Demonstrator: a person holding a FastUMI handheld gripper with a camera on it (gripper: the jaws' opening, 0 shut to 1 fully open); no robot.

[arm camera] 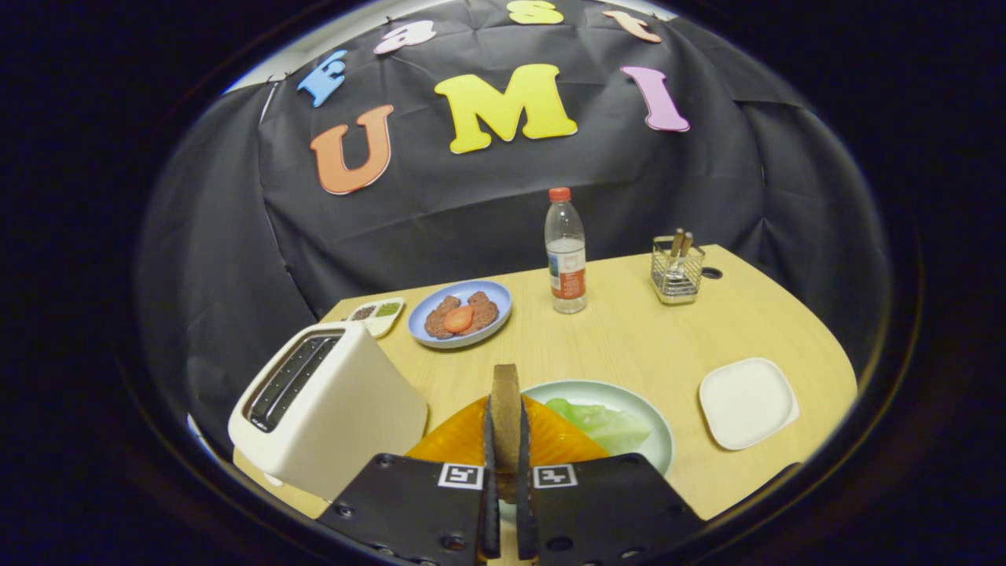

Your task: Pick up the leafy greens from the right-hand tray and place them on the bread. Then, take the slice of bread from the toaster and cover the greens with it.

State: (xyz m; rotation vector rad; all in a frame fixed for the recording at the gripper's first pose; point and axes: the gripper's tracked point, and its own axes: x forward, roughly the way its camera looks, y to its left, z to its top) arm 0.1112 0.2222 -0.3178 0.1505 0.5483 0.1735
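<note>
— What has your gripper got?

— My two fingers are pressed together on a slice of bread, which stands upright on its edge between them, brown crust facing me.

— What lies under it?

— A pale green plate, just ahead of my fingertips. On it I see an orange-brown piece, ridged on top, and the leafy greens lying on its right side, pale green and crinkled. The slice hangs over the orange piece; I cannot tell whether it touches.

— How much room have you?

— Little to my left: the cream toaster stands just beside the plate, tilted in my view, its two slots dark. To my right the wooden table is bare up to a small white square tray, near the table's edge.

— And further off?

— A blue plate with brown patties and a red slice, a small dish of seasonings beside it, a water bottle with a red cap, and a wire holder with utensils close to the far edge, all well apart from my fingers.
</note>
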